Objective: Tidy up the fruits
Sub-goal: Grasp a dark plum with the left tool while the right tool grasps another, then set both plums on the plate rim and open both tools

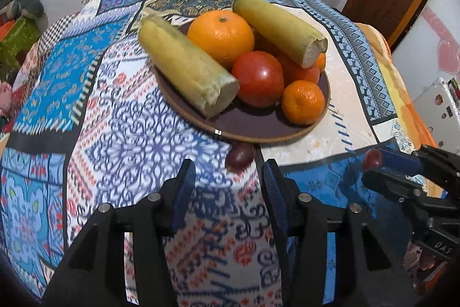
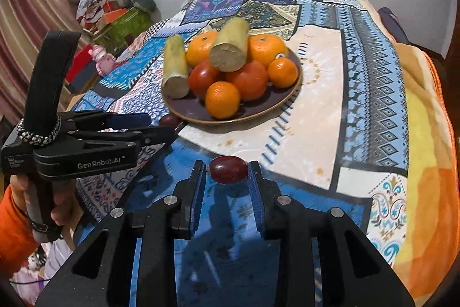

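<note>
A dark brown plate (image 1: 258, 131) on the patterned cloth holds two yellow-green cut stalk pieces (image 1: 184, 62), oranges (image 1: 221, 33) and red tomatoes (image 1: 258, 78); the plate also shows in the right wrist view (image 2: 258, 111). A dark red grape (image 1: 240, 156) lies on the cloth at the plate's near rim, just ahead of my open, empty left gripper (image 1: 227, 177). It also shows in the right wrist view (image 2: 169, 120). My right gripper (image 2: 228, 171) is shut on a second red grape (image 2: 228, 169), held at its fingertips above the cloth. This grape also shows in the left wrist view (image 1: 372, 158).
The cloth-covered table (image 2: 359, 76) rounds off to the right onto an orange blanket (image 2: 425, 163). Boxes and a pink toy (image 2: 100, 56) sit beyond the left edge. A white appliance (image 1: 437, 111) stands at the right.
</note>
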Demonstrator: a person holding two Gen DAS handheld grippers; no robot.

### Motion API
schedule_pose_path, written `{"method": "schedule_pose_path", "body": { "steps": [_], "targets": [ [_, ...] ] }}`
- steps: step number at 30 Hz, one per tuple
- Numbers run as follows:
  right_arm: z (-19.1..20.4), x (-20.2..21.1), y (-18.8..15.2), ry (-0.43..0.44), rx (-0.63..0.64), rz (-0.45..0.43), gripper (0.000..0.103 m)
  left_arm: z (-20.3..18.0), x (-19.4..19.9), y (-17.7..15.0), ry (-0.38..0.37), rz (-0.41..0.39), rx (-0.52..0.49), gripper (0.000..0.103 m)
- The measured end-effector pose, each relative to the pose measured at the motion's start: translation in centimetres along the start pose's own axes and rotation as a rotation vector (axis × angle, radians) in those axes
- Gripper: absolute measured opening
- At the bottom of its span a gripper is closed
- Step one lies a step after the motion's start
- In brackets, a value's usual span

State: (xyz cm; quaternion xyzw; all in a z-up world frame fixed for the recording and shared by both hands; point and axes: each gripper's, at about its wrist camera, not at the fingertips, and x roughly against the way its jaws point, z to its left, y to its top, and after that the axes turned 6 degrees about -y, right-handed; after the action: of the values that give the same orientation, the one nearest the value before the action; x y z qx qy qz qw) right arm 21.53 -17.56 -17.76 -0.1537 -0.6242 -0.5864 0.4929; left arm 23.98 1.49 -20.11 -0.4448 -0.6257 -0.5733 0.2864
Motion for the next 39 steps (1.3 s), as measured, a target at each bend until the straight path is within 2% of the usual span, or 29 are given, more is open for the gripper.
{"method": "schedule_pose_path", "body": {
  "steps": [4,6,9,19,26,39],
  "targets": [
    [-0.6,-0.2,0.4,0.005,-0.019,-0.003,0.028,-0.3,-0.8,0.6,0.017,0.003,-0.028,0.043],
    [-0.8,-0.2,0.6,0.011,-0.025,-0.007,0.028,-0.4,-1.1,0.8,0.017,0.004,-0.034,0.037],
    [-0.7,-0.2,0.7,0.016,-0.025,-0.012,0.028,-0.7,-1.0,0.6,0.016,0.002,-0.053,0.02],
    [-0.9,0.2,1.8,-0.004,-0.015,-0.041,0.028,-1.3,0.5,0.0,-0.012,-0.02,-0.064,0.019],
    [-1.5,0.1,3.3,-0.032,-0.003,-0.064,0.028,-1.0,2.3,1.5,-0.041,-0.071,-0.041,0.019],
    [-1.6,-2.9,4.6,-0.046,0.011,-0.032,0.028,-1.3,0.5,3.0,-0.032,-0.063,-0.036,0.019]
  ]
}}
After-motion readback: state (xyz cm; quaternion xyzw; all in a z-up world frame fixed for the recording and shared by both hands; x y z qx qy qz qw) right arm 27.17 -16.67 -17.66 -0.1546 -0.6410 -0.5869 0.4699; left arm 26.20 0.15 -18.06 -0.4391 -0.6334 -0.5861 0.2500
